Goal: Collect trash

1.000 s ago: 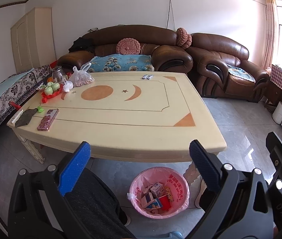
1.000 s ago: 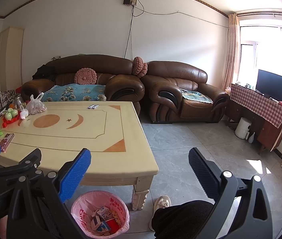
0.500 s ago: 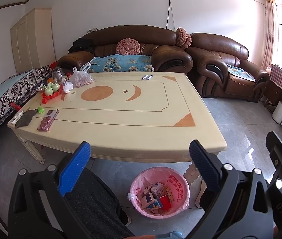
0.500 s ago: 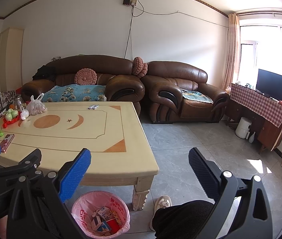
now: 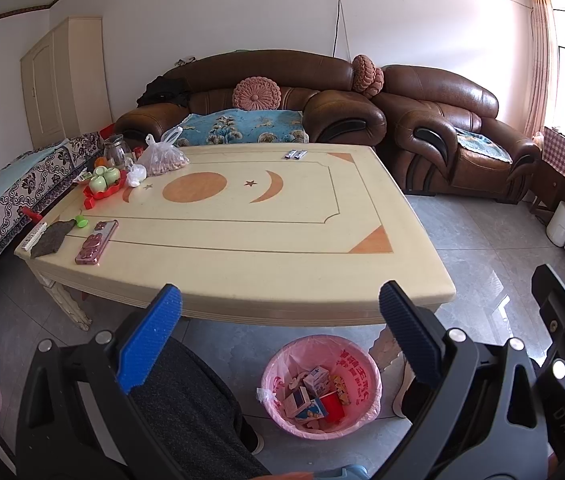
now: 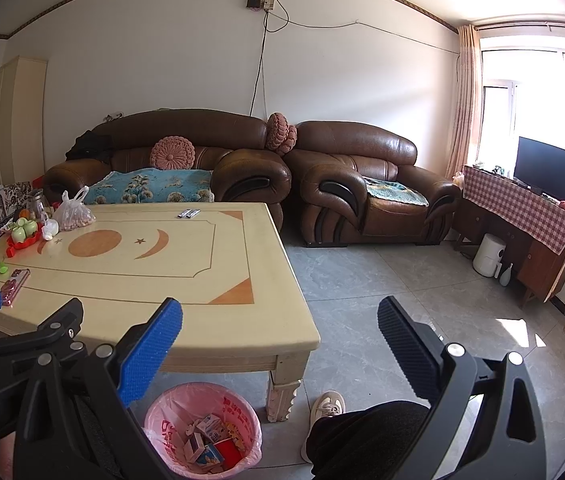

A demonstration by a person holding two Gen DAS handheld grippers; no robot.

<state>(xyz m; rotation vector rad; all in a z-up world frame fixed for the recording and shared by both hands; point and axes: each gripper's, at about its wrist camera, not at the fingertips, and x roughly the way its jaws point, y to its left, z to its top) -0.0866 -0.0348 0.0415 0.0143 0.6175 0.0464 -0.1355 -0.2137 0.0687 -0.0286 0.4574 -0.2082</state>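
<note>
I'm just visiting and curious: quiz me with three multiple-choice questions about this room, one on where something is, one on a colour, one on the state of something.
1. Where does the trash bin stand?
A. On the table
B. On the floor by the table's near edge
C. On the sofa

2. What colour is the bin's liner?
A. Pink
B. Black
C. Green

3. How is the left gripper?
A. Shut on a carton
B. Open, holding nothing
C. Shut on a bag

Answers:
1 B: it sits on the floor tiles just below the table edge.
2 A: the liner is pink.
3 B: its fingers stand wide apart with nothing between.
</note>
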